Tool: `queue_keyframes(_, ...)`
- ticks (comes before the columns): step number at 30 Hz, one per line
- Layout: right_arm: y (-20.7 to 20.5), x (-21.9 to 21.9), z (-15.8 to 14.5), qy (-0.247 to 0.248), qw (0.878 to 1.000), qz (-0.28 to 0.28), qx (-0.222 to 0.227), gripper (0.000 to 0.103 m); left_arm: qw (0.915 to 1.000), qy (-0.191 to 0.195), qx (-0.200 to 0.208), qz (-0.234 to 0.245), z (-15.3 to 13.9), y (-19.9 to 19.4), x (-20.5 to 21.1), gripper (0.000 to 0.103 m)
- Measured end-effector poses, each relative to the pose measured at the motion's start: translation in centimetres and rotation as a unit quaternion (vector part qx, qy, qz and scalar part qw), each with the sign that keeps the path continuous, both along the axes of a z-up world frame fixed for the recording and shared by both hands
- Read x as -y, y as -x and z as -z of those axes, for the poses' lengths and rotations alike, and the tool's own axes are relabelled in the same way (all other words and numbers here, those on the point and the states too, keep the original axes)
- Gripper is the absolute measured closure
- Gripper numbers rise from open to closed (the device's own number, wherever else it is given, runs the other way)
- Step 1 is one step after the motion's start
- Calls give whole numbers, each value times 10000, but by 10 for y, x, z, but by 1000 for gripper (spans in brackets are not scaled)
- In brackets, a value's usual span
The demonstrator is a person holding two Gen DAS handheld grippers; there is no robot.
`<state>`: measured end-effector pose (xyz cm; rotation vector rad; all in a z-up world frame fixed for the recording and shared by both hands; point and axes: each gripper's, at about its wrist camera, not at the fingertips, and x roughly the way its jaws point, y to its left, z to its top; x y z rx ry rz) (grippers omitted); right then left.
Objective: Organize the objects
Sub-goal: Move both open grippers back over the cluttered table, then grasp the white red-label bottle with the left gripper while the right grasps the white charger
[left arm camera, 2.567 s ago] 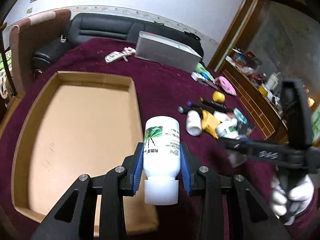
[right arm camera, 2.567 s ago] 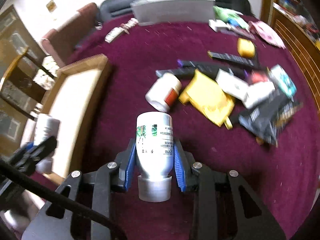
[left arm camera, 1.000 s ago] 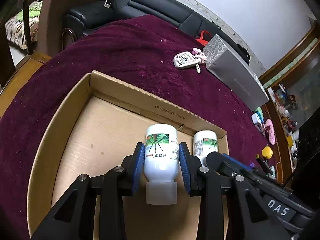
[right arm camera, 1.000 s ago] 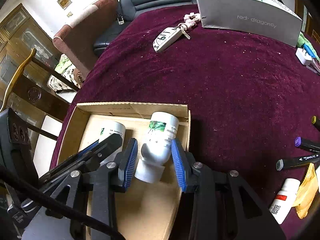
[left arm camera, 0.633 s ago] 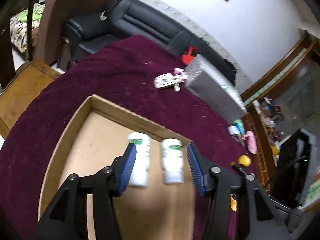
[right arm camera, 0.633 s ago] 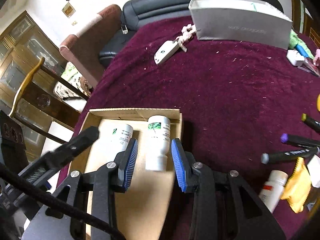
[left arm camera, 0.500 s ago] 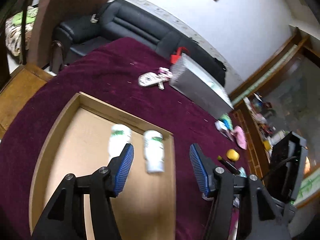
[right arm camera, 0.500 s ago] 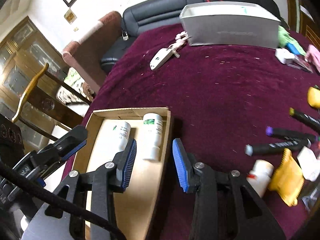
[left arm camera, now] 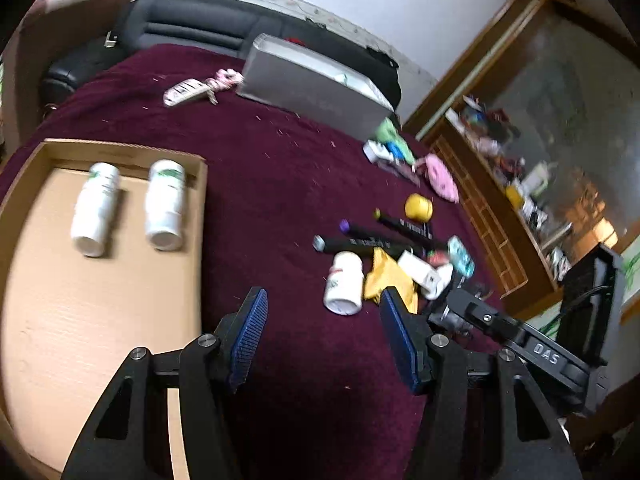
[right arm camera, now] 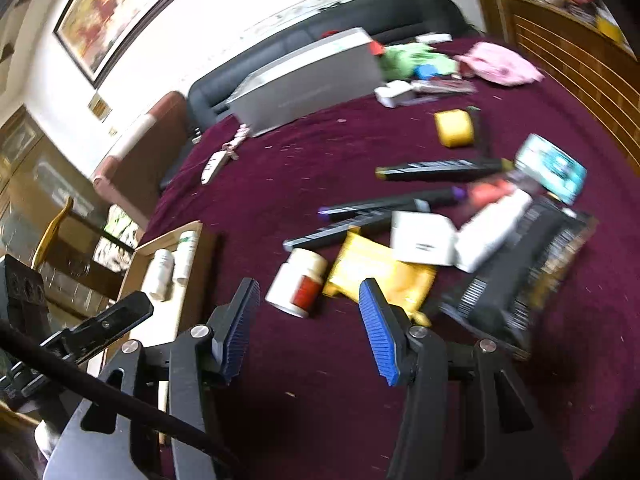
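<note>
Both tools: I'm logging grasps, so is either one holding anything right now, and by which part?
Nothing is held. The left tool and right tool are open and empty; both green-label bottles lie in the cardboard tray.

2 white bottles (left arm camera: 96,208) in 1 cardboard tray (left arm camera: 100,320), 1 red-label bottle (left arm camera: 344,284), 3 markers (left arm camera: 404,226), 1 grey box (left arm camera: 312,88).
</note>
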<state>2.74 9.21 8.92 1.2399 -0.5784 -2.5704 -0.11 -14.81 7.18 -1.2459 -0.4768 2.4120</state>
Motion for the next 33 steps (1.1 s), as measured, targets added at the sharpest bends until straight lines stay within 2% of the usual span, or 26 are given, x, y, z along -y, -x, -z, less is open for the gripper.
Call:
queue_keyframes(3,-8,-20,9,110,9999,109,51,52,9993,368,-72,67,8,2,-28,51)
queue_keyframes(8,-16,-38,22,314,9993,154,123,52,9926,1175,-245,200,26,21,-70,51)
queue_keyframes(15,-20,-54,29,463,9988,94,99,52,9886,1488,-156,180,49,51,-95,51)
queue_keyframes(18,-20,-58,29,520,9986,103,90,52,9871,1588,38,220,63,59,-106,52)
queue_keyframes(19,-20,-60,29,530,9985,112,87,52,9865,1624,29,190,66,59,-106,58)
queue_keyframes(20,-20,-61,28,534,9985,124,81,52,9861,1650,-61,188,65,57,-107,74)
queue_keyframes(24,-19,-66,26,497,9986,169,84,49,9919,1253,60,195,62,50,-97,74)
queue_keyframes(33,-1,-66,24,411,9987,197,207,49,9981,564,-131,197,30,4,-69,74)
